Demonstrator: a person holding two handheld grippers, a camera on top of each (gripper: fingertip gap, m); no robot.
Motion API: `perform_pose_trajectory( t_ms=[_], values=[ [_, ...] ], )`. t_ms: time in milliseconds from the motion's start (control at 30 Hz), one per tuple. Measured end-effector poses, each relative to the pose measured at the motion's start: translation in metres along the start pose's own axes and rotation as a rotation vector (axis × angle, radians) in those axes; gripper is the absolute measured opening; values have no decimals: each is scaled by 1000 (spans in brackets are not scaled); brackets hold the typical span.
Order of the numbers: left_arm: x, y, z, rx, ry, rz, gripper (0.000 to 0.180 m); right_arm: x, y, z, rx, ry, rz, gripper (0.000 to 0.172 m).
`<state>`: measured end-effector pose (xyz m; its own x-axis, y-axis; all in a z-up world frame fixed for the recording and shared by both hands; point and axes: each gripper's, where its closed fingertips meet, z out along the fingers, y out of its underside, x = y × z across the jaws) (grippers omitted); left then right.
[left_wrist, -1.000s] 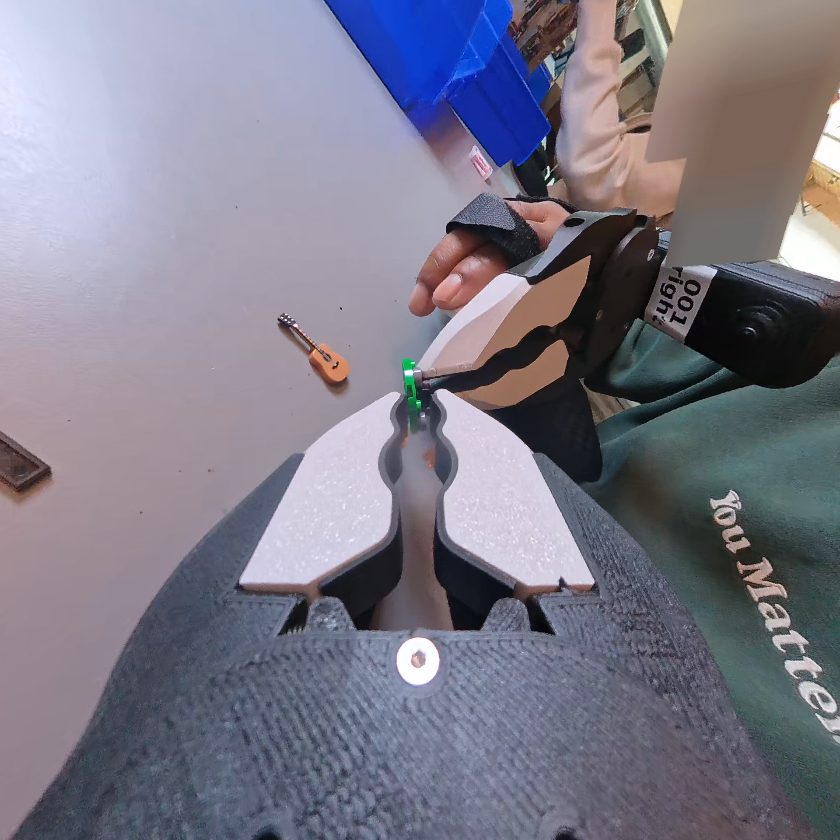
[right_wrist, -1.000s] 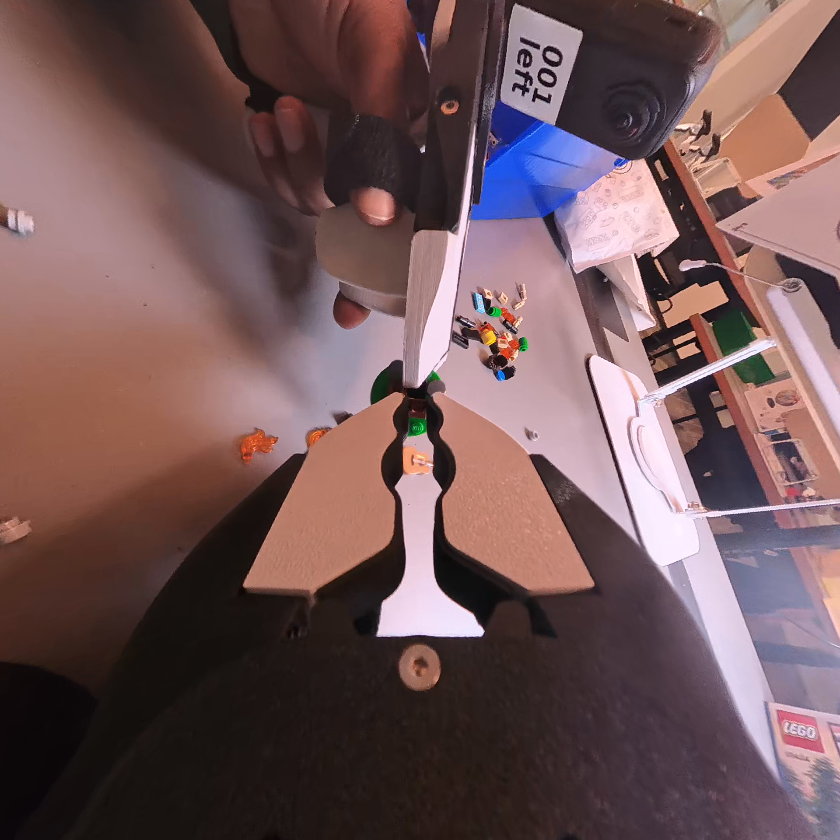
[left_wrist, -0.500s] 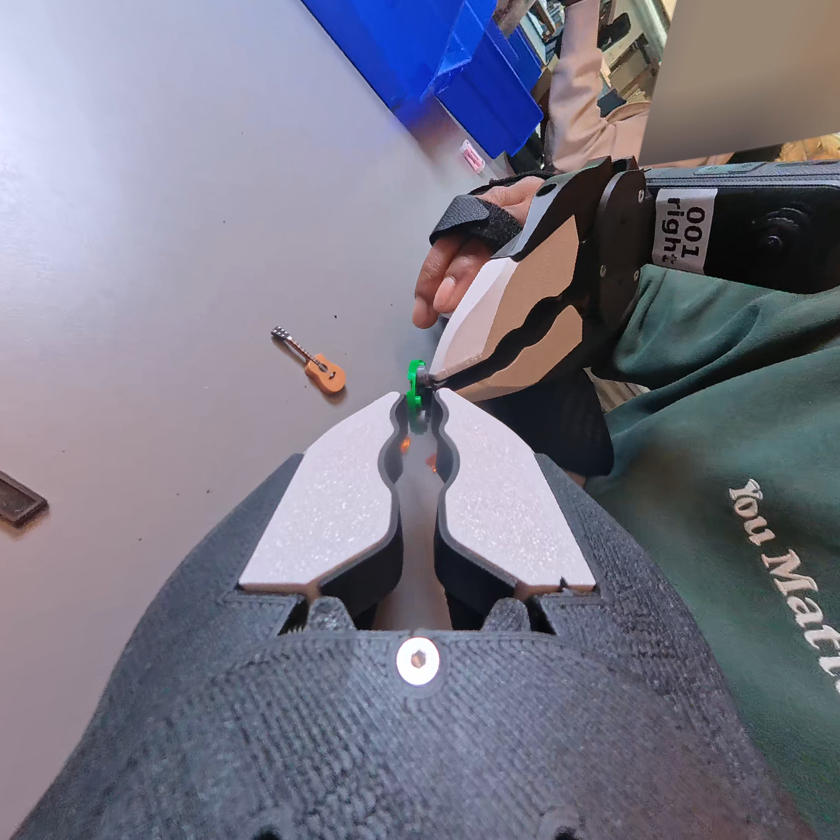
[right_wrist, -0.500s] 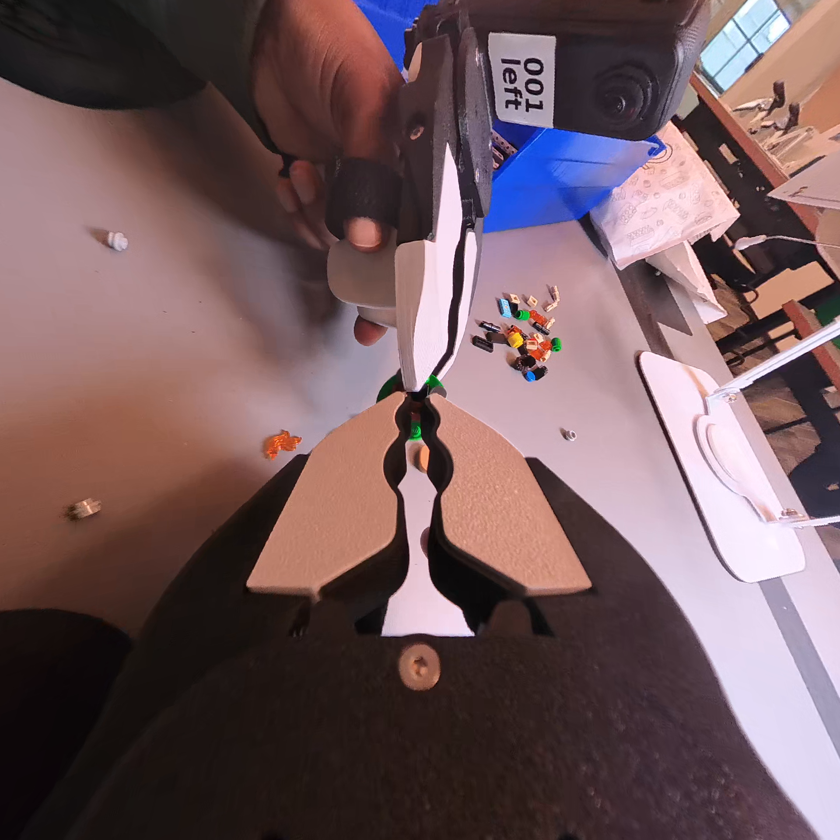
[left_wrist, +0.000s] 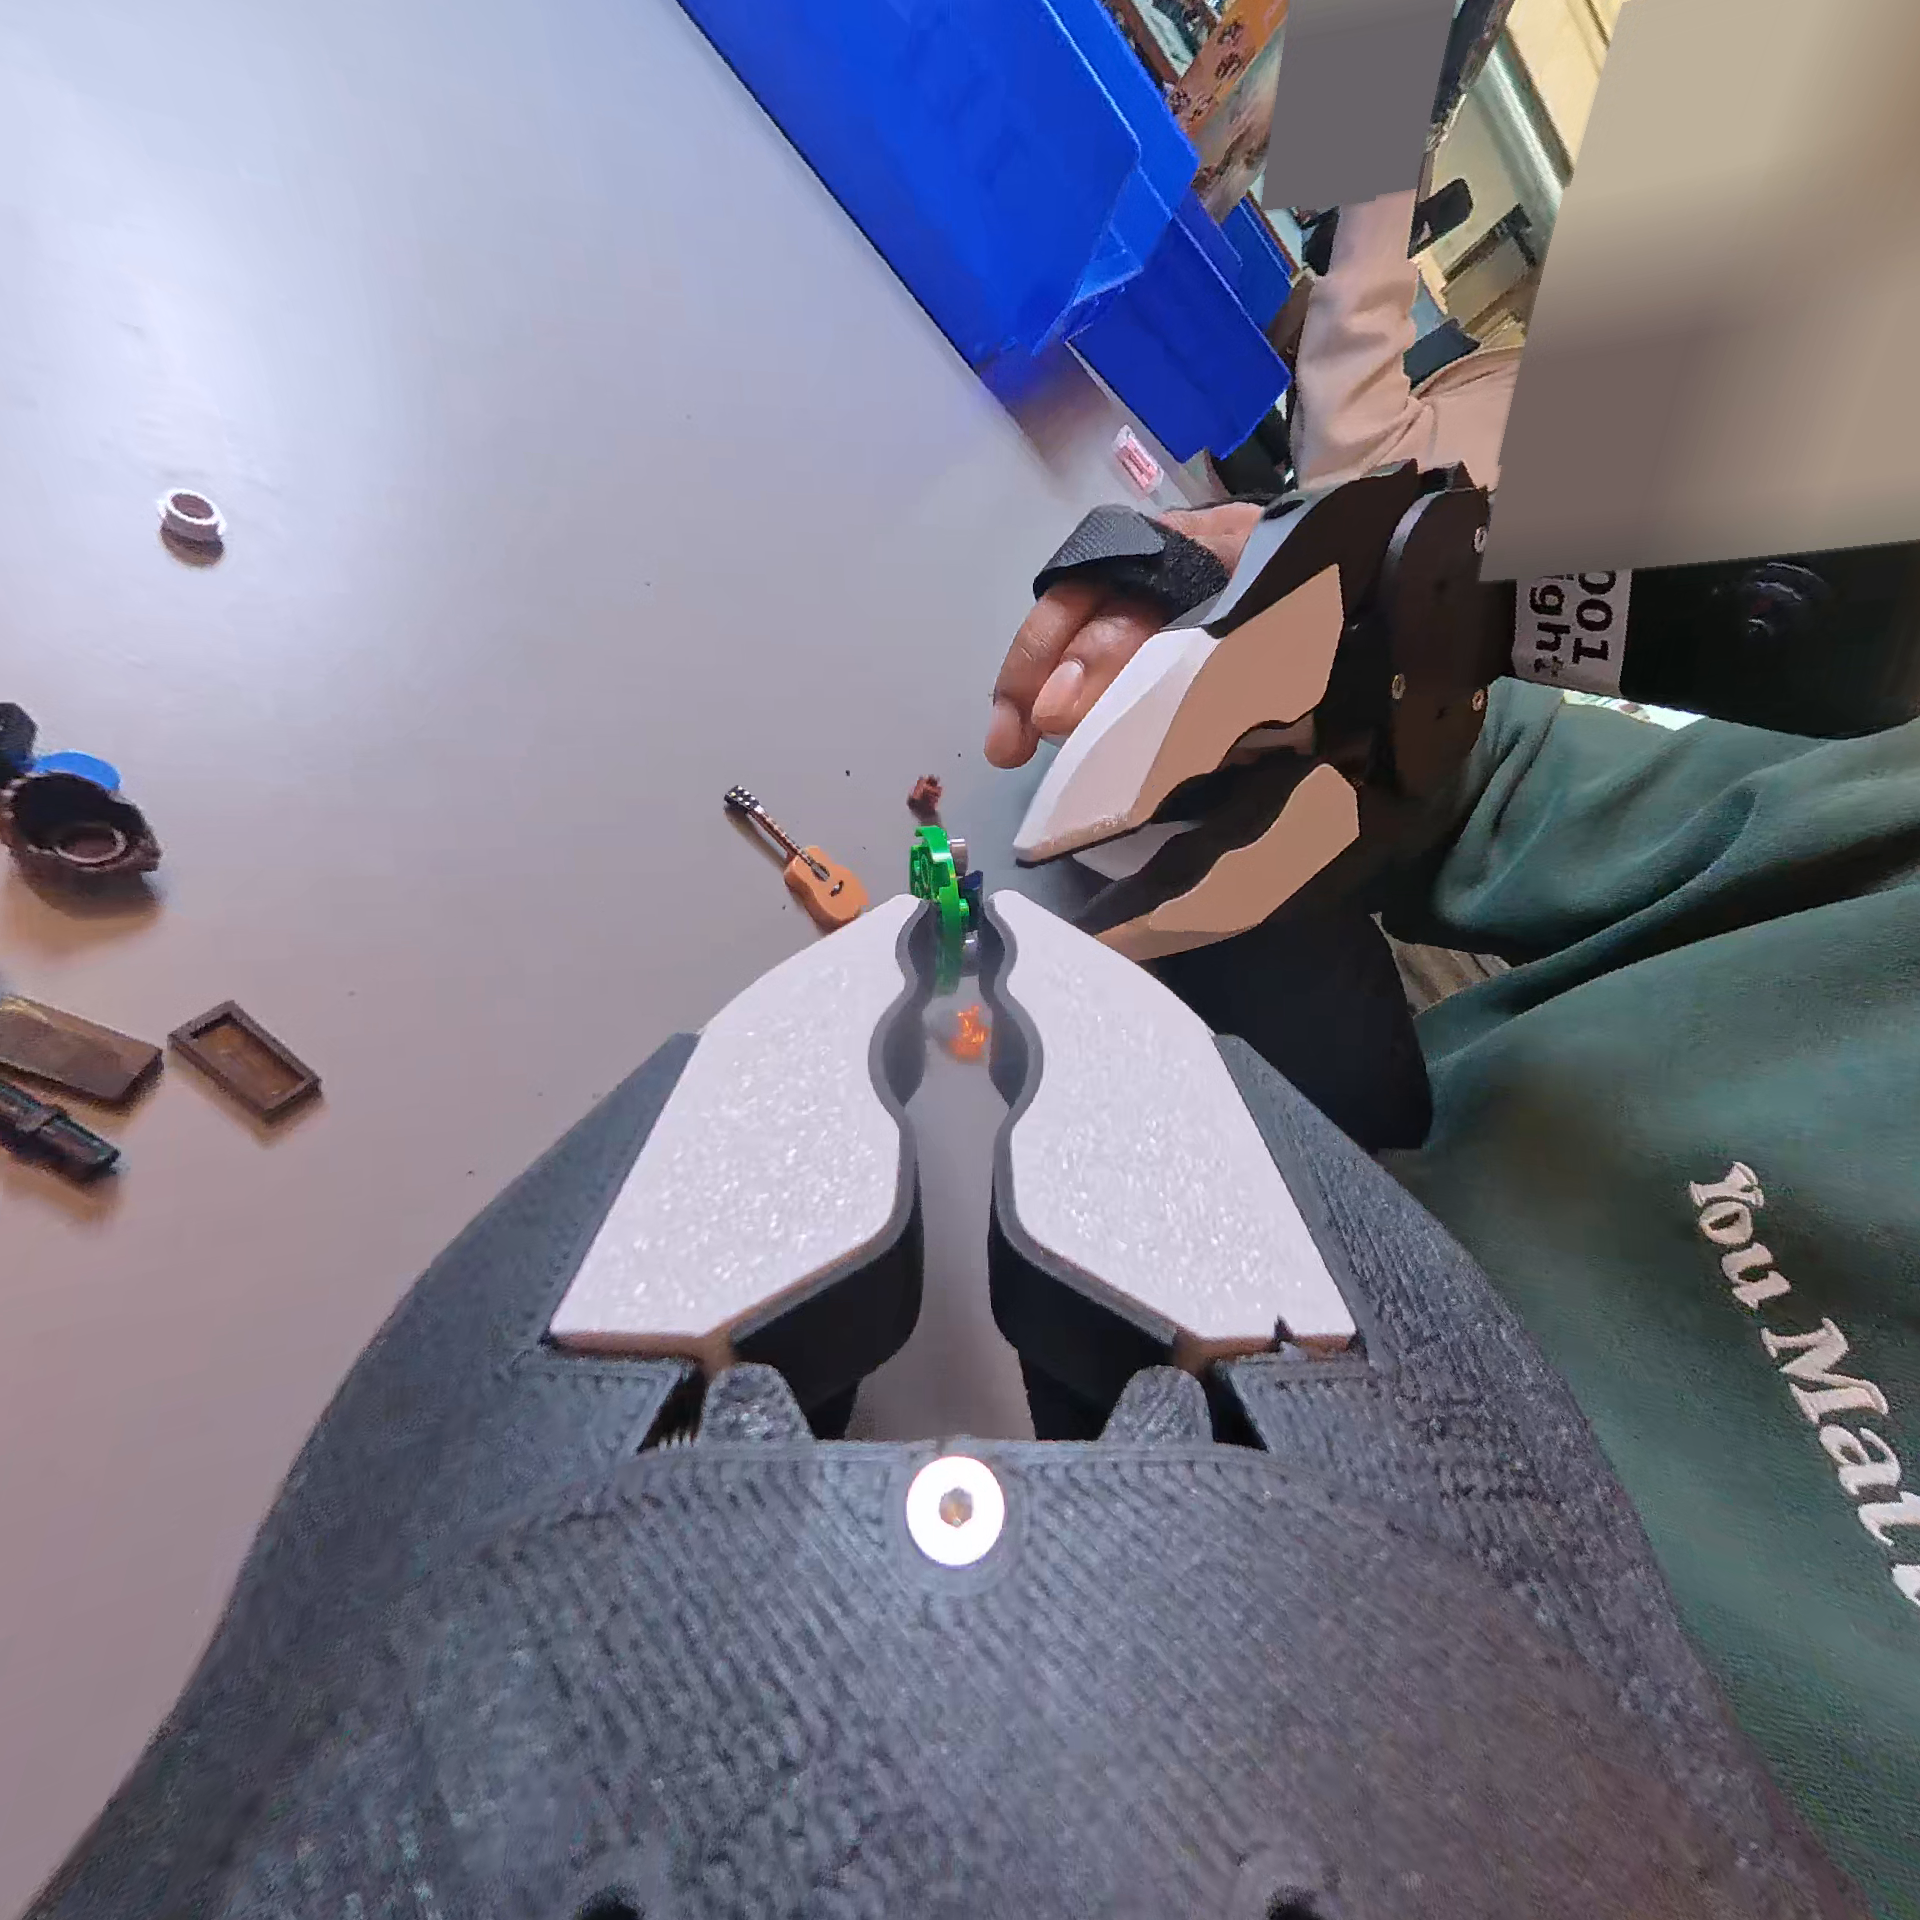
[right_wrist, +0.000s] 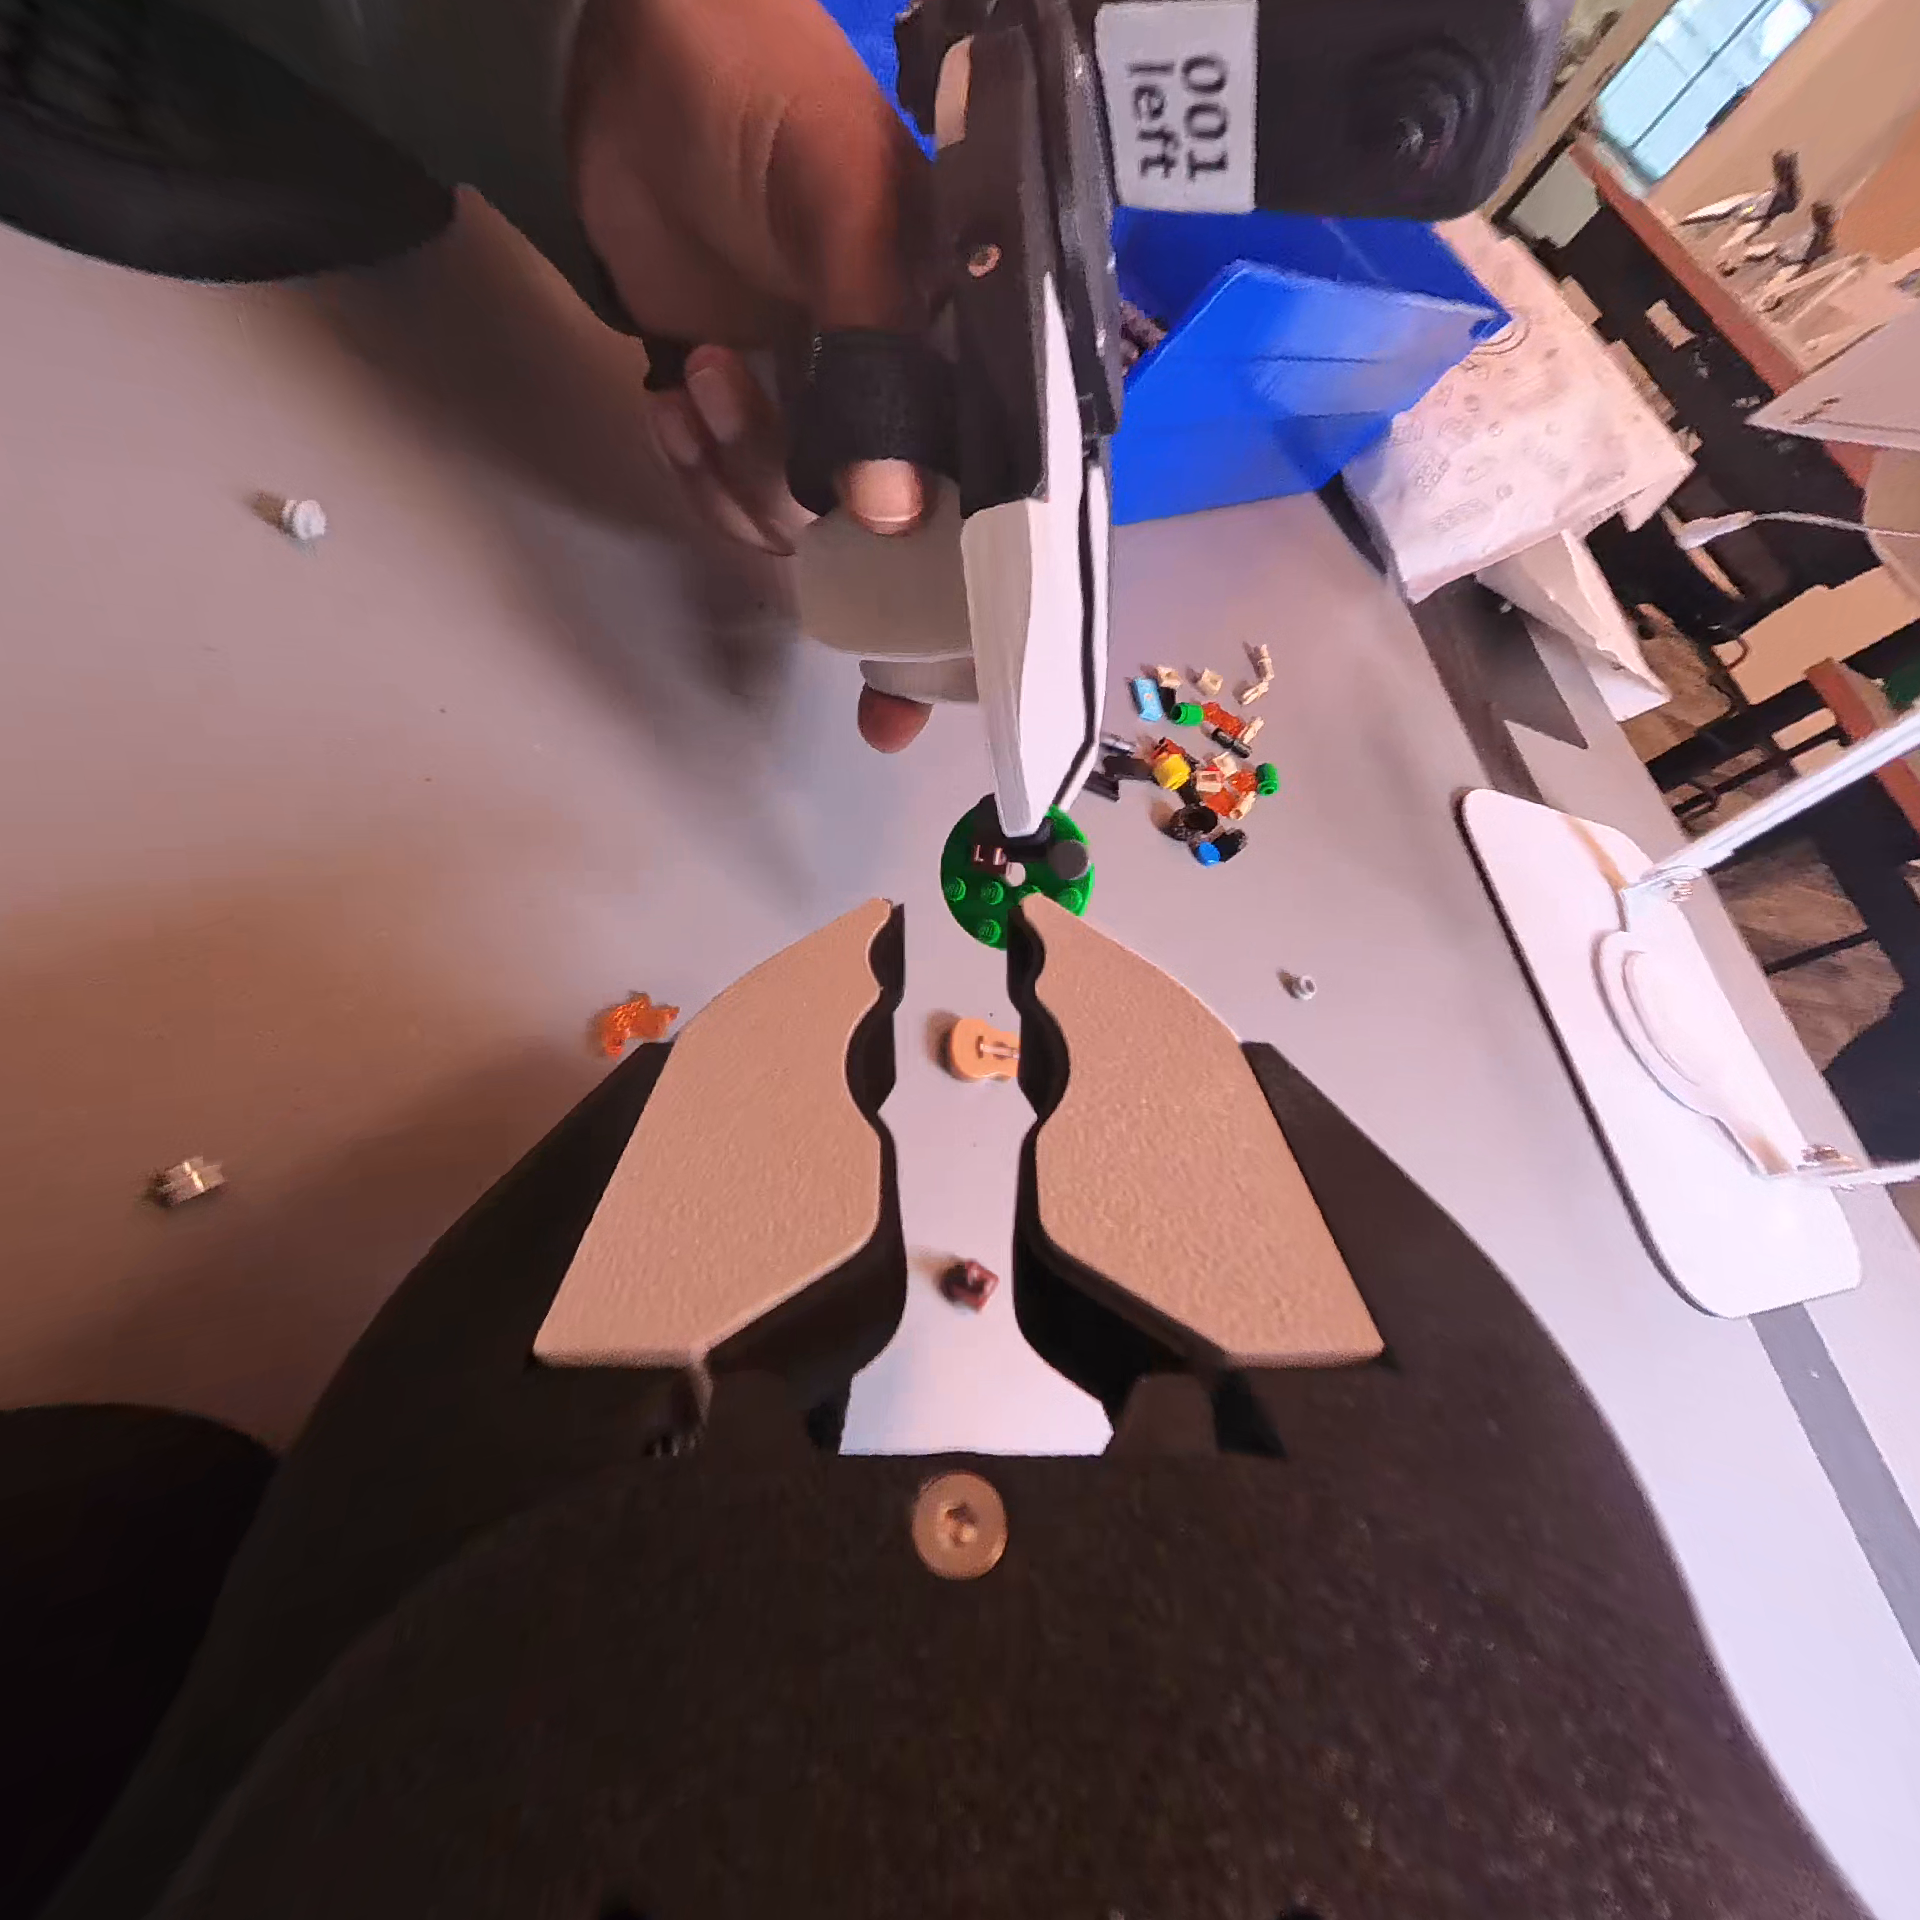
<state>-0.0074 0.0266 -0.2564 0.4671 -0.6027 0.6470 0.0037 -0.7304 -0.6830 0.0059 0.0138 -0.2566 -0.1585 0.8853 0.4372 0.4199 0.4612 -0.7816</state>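
Note:
My left gripper (left_wrist: 951, 914) is shut on a green round plate (left_wrist: 938, 894), held edge-on above the grey table (left_wrist: 416, 416). In the right wrist view it reaches down from the top (right_wrist: 1023, 831) and pinches the plate (right_wrist: 997, 899) at its far edge. The plate carries a small brown piece (right_wrist: 987, 854) and a grey round stud (right_wrist: 1068, 857). My right gripper (right_wrist: 956, 914) is open and empty, just short of the plate's near edge. It also shows in the left wrist view (left_wrist: 1060, 894), to the right of the plate. A toy guitar (left_wrist: 805, 868) lies below.
Blue bins (left_wrist: 987, 177) stand at the back. A heap of small coloured pieces (right_wrist: 1205, 758) and a white board (right_wrist: 1621, 1039) lie to the right. A loose brown piece (right_wrist: 971, 1280), an orange flame piece (right_wrist: 634, 1020) and brown parts (left_wrist: 244, 1060) lie on the table.
My right gripper was shut at the green plate; it has opened and drawn back from it. My left gripper keeps its hold on the plate.

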Motion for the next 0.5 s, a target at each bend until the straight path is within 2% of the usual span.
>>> perform_pose_trajectory(
  t_ms=[167,300,500],
  values=[
    [7,9,7,-31,45,-10,8,11,2,-2,0,24,40,23],
    [15,13,12,-63,59,45,8,7,1,1,9,3,50,21],
    [19,20,13,-98,60,95,8,-3,3,2,-19,-22,-68,13]
  ],
)
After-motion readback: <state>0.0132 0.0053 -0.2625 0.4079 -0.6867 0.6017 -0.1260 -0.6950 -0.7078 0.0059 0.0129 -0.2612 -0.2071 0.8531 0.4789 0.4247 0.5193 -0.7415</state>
